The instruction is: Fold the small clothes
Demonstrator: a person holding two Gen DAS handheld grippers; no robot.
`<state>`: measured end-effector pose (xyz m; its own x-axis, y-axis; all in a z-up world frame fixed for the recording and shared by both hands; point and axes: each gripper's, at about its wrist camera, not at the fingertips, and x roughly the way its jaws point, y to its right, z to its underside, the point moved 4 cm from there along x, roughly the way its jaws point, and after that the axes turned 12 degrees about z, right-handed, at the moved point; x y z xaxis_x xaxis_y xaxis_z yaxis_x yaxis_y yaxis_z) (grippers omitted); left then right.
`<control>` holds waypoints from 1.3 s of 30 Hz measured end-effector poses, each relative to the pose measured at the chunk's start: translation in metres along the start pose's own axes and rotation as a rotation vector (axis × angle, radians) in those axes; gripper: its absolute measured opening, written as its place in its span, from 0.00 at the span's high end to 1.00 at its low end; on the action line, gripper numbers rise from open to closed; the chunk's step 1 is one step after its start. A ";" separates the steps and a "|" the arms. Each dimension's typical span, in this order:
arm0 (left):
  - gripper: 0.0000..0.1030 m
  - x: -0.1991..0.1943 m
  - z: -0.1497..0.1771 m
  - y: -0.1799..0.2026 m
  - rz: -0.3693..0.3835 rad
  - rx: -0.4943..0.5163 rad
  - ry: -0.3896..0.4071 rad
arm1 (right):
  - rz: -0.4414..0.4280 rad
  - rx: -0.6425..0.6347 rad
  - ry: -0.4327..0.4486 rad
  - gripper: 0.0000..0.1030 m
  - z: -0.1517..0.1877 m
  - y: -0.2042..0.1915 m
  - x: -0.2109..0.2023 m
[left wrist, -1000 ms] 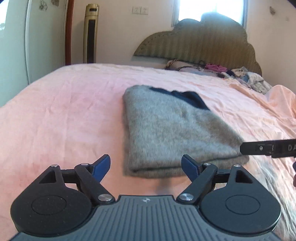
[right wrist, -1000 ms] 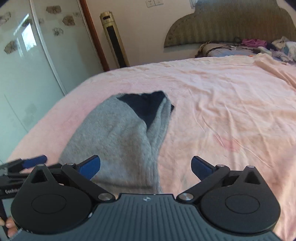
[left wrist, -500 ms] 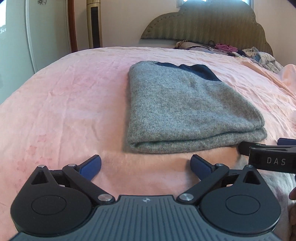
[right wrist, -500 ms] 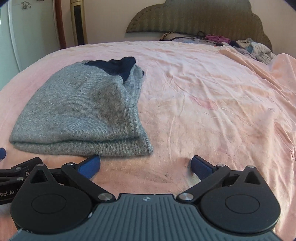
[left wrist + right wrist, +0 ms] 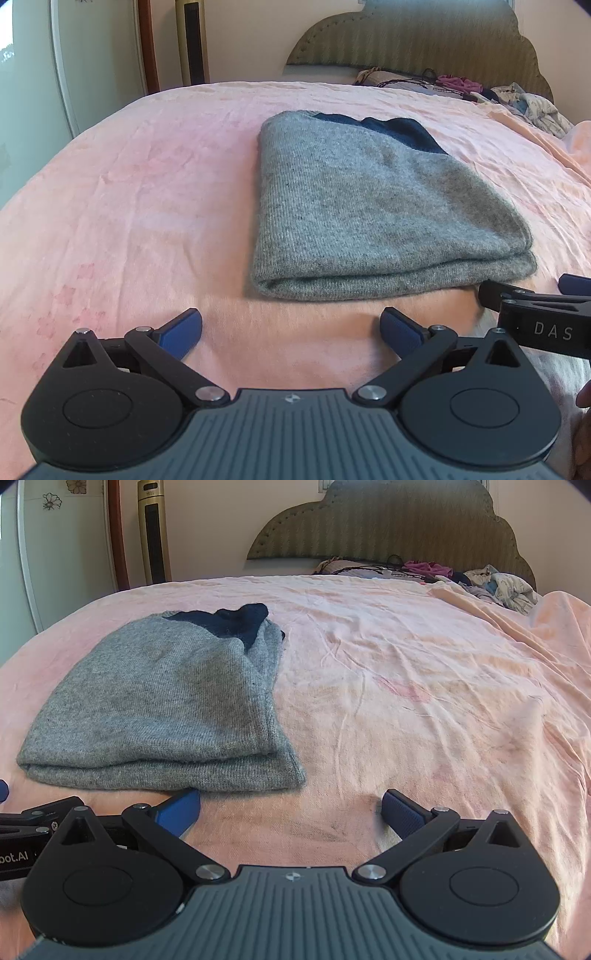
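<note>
A grey knit garment with a dark navy part at its far end lies folded flat on the pink bed; it shows in the left wrist view and the right wrist view. My left gripper is open and empty, just short of the garment's near folded edge. My right gripper is open and empty, near the garment's near right corner; its left fingertip sits close to that edge. Each gripper shows at the side of the other's view.
The pink bed sheet is wrinkled to the right of the garment. A pile of loose clothes lies by the headboard. A tower heater and a wardrobe door stand at the back left.
Both grippers have pulled back toward the bed's near edge and levelled out. The garment lies still, folded. Both stay open.
</note>
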<state>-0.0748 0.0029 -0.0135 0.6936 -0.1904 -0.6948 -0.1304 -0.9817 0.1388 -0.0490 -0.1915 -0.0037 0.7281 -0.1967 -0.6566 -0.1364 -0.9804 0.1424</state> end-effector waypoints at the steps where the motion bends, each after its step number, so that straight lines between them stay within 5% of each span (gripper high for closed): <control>1: 0.00 0.000 -0.001 0.000 0.001 -0.003 -0.006 | 0.000 0.000 0.000 0.00 0.000 0.000 0.000; 39: 0.00 -0.001 0.004 0.002 -0.005 0.003 0.036 | 0.000 0.001 0.001 0.00 0.000 0.000 -0.001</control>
<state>-0.0786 0.0015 -0.0153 0.7189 -0.1855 -0.6699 -0.1288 -0.9826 0.1338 -0.0495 -0.1913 -0.0036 0.7285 -0.1969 -0.6562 -0.1371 -0.9803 0.1420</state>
